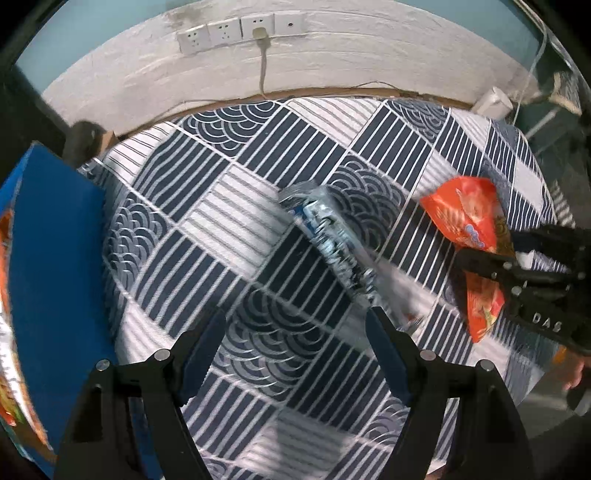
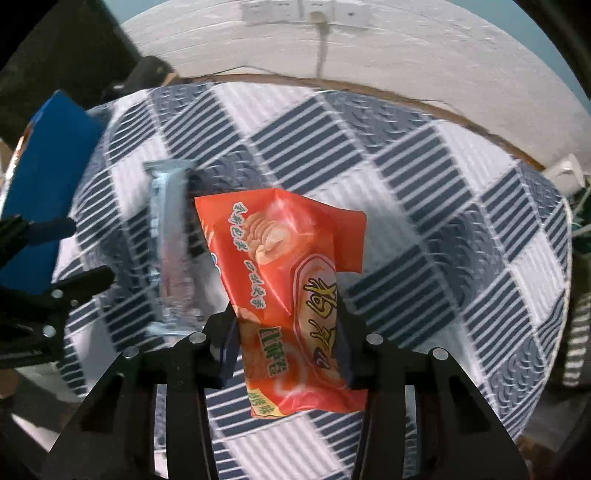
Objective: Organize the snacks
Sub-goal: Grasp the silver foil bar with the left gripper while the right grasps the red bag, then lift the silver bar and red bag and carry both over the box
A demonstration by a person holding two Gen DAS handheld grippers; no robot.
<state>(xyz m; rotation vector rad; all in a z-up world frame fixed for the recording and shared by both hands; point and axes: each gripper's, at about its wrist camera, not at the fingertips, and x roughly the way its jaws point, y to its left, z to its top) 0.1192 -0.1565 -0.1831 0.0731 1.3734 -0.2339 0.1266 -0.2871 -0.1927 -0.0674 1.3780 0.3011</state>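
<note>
My right gripper (image 2: 286,314) is shut on an orange snack bag (image 2: 284,258) and holds it above the patterned cloth; the bag also shows in the left wrist view (image 1: 469,221), held by the right gripper (image 1: 480,262). A long silver and blue snack pack (image 1: 332,240) lies on the cloth in the middle, just left of the orange bag (image 2: 170,251). My left gripper (image 1: 295,325) is open and empty, just short of that pack. It shows at the left edge of the right wrist view (image 2: 74,251).
A blue box (image 1: 55,277) stands at the table's left edge, also in the right wrist view (image 2: 48,184). The round table has a navy and white patterned cloth (image 1: 221,206). A white wall with sockets (image 1: 229,31) and a plugged cable lies behind. A white object (image 1: 493,101) sits at the back right.
</note>
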